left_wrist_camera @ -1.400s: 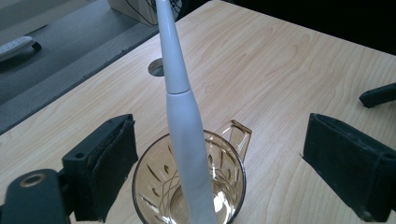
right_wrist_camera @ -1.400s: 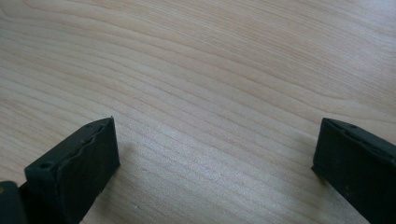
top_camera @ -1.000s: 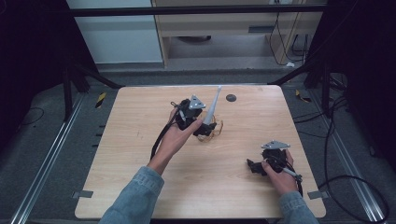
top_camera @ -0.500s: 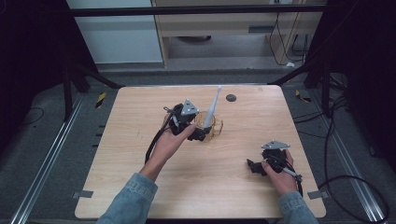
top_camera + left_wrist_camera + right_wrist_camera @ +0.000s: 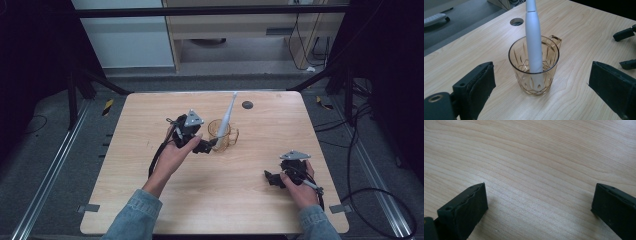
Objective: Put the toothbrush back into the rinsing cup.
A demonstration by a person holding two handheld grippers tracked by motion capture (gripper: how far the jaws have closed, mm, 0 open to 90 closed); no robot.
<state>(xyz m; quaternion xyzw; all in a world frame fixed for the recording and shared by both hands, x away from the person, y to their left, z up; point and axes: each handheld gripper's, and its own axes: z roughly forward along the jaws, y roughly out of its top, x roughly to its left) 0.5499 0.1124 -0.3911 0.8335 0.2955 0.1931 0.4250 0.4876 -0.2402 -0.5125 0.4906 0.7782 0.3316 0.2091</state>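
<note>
Near the middle of the light wooden table (image 5: pixel 125 200), an amber, cut-pattern glass mug with a side handle (image 5: pixel 534 67) is seen standing upright. Inside it a long white plastic electric-toothbrush handle (image 5: pixel 534 45) is propped, its lower end resting on the mug's bottom and its shaft leaning against the rim. The left gripper (image 5: pixel 541 85) is held just before the mug, with its two black jaws spread wide apart and nothing touched by either; the mug is framed between them but farther off. In the high view the left gripper (image 5: pixel 200 145) is seen close beside the mug (image 5: pixel 223 135), from which the toothbrush handle (image 5: pixel 226 117) slants up. The right gripper (image 5: pixel 272 178) is held low over bare wood near the table's right front, well apart from the mug, its jaws likewise parted and empty. A small dark round hole (image 5: pixel 247 105) is set in the tabletop beyond the mug.
</note>
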